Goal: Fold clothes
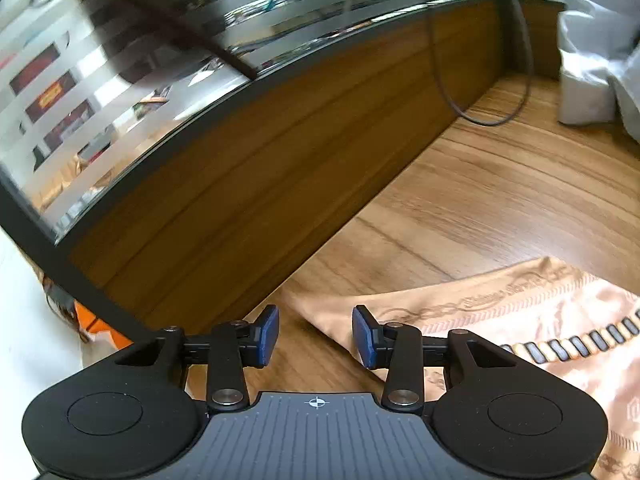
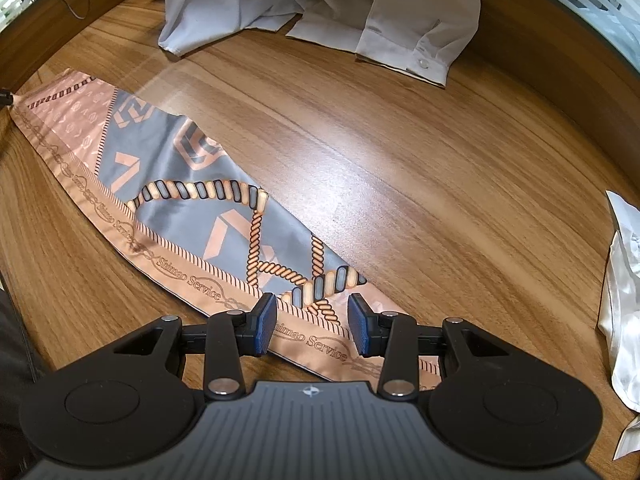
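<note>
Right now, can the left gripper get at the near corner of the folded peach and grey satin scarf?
Probably yes. The left gripper hangs open just before the scarf corner, with only bare wooden tabletop between them.

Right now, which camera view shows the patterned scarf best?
The right wrist view: the scarf lies there nearly whole, folded into a long band with its pattern clear. The left wrist view shows only one peach corner beside the gripper.

You have one scarf, one white shirt, one crumpled white cloth, one cable, two grippers.
</note>
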A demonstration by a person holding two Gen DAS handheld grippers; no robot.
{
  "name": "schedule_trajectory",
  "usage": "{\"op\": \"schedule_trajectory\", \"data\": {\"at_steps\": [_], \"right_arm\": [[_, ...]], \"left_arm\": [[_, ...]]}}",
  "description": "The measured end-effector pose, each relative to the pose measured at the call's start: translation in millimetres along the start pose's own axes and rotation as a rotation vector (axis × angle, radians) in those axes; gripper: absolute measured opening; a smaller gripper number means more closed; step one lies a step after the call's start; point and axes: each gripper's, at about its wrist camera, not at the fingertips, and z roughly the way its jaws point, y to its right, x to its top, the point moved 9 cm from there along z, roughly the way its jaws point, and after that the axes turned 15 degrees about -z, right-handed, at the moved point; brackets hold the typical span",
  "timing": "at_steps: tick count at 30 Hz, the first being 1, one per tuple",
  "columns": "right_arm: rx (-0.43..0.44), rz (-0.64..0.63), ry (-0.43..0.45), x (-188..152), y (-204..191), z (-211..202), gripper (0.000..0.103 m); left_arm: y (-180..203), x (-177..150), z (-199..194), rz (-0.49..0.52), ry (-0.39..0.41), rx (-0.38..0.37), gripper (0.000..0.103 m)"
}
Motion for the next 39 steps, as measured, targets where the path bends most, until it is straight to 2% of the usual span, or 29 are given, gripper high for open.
{"op": "schedule_trajectory", "data": {"at_steps": [5, 12, 16, 23, 30, 33, 35, 39], "right_arm": [[0.001, -0.001, 0.010, -0.2, 0.8, -2.9, 0.044], [-0.001, 0.013, 0.026, -9.5, 2.6, -12.3, 0.044], [-0.002, 0.027, 0.027, -22.2, 3.6, -19.5, 0.044], [-0.015, 0.072, 0.024, -50.0, 7.9, -35.8, 0.044], [-0.024, 0.125, 0.027, -71.9, 13.3, -49.6, 0.044], [-0.025, 0.135, 0.028, -76.4, 14.0, -53.0, 0.044], [-0.026, 0.139, 0.027, -78.8, 14.5, -54.7, 0.044], [-0.029, 0.147, 0.028, -82.1, 15.1, -57.7, 0.044]], "left_arm": [[0.1, -0.3, -13.1, -0.030, -0.017, -0.072, 0.047], [33.3, -26.5, -53.9, 0.005, -0.094, -0.271, 0.056], [57.1, -49.6, -78.3, 0.038, -0.136, -0.363, 0.058], [90.3, -89.5, -104.0, 0.140, -0.155, -0.431, 0.058], [109.2, -107.7, -111.3, 0.223, -0.144, -0.471, 0.056], [115.9, -112.3, -112.0, 0.243, -0.147, -0.497, 0.041], [118.5, -114.2, -114.0, 0.250, -0.145, -0.522, 0.028], [121.8, -117.9, -117.8, 0.257, -0.143, -0.547, 0.010]]}}
